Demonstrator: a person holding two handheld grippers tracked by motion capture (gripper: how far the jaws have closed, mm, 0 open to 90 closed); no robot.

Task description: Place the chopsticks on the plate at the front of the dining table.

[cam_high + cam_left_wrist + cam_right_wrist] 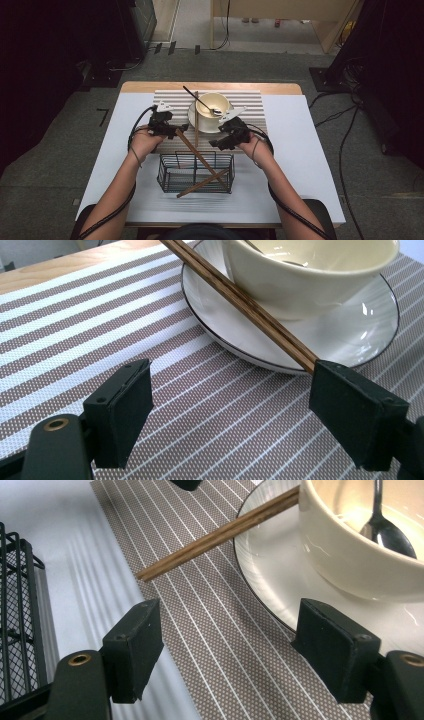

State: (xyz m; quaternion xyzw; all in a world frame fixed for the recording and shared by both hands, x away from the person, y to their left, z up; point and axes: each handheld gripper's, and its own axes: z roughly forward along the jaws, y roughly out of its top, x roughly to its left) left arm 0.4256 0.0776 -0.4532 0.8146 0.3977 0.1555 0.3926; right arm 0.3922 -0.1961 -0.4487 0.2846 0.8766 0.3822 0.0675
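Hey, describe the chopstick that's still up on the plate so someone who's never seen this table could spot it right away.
Find the striped placemat at the table's far side, with a white plate and cream bowl on it. A brown wooden chopstick lies across the plate's left rim beside the bowl. Unlike the two chopsticks crossed in the wire basket, it lies alone on the placemat.

Both forearms are bare, no sleeves showing. The left gripper [161,123] and right gripper [231,134] are black, each topped with a pale grey three-cornered plate and trailing a black cable. Their square jaw blocks look matte, with brass-ringed screw holes.
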